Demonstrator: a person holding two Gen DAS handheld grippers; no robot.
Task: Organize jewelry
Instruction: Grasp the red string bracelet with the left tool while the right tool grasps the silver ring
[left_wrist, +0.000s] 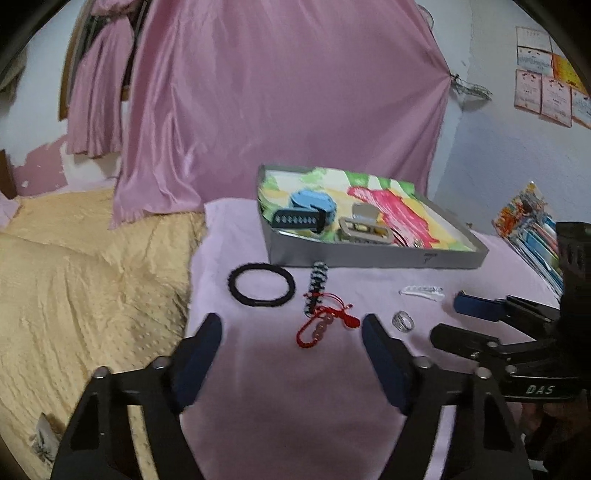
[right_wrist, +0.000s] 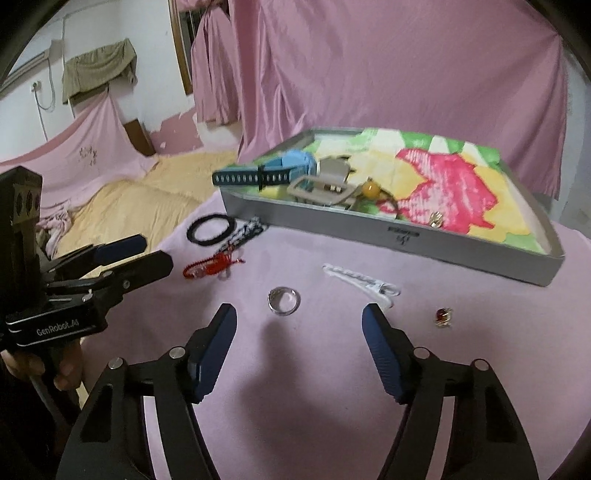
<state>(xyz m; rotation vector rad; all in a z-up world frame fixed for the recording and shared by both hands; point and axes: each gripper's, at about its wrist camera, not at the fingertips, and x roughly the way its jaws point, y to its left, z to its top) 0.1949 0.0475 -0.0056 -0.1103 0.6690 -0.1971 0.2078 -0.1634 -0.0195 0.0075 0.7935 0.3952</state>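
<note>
Right tool (right_wrist: 300, 320), fingers apart, empty: silver ring (right_wrist: 283, 300) just ahead, centre-frame; left tool (right_wrist: 147, 251) farther off.

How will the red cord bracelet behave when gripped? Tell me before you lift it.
The red cord bracelet is probably floppy: it lies in loose loops. It looks light. Its trailing ends may snag the beaded strand lying against it.

left tongs (left_wrist: 291, 330): black frame, silver screws | right tongs (right_wrist: 299, 323): blue ribbed pads

Open left tool (left_wrist: 291, 332) above red bracelet (left_wrist: 325, 321)
</note>
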